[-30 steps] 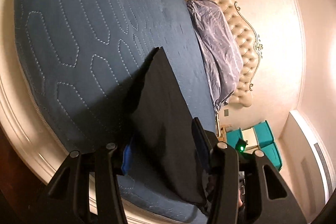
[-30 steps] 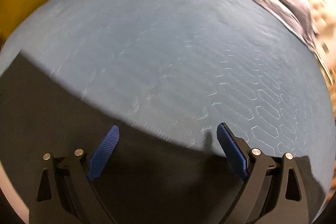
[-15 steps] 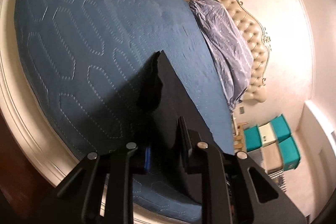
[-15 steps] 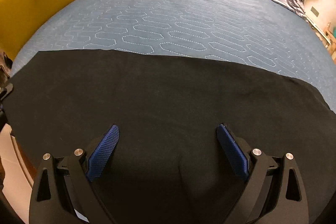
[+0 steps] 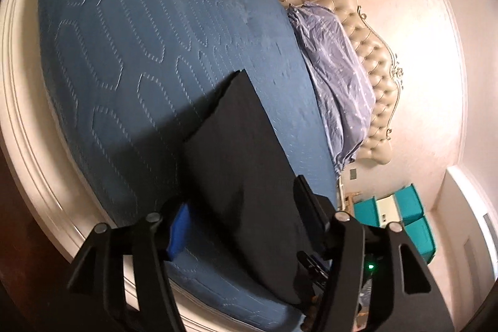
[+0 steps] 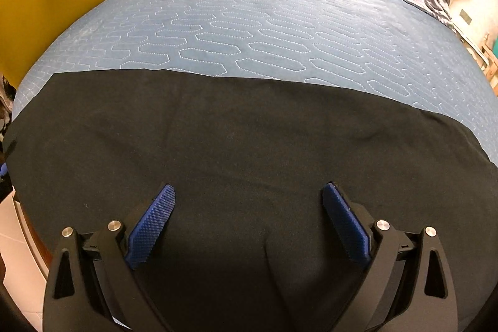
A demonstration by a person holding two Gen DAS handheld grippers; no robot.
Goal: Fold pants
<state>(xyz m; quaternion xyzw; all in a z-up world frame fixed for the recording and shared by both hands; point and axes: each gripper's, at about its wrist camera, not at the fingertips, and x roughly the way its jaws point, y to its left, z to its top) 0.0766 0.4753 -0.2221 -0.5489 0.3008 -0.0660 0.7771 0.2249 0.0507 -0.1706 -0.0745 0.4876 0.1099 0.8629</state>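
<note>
Blue quilted bedspread (image 6: pixel 264 21) is carrying the black pants (image 6: pixel 249 145), lying flat at six o'clock. Right gripper (image 6: pixel 249 217) is hovering spread wide above them; left gripper (image 5: pixel 239 220) is straddling the pants' edge, also spread.

Both grippers are black plastic with triangular cut-outs, silver screws and blue textured pads (image 6: pixel 151 224); the left gripper (image 5: pixel 239 226) shows a green light, perhaps an LED.
</note>
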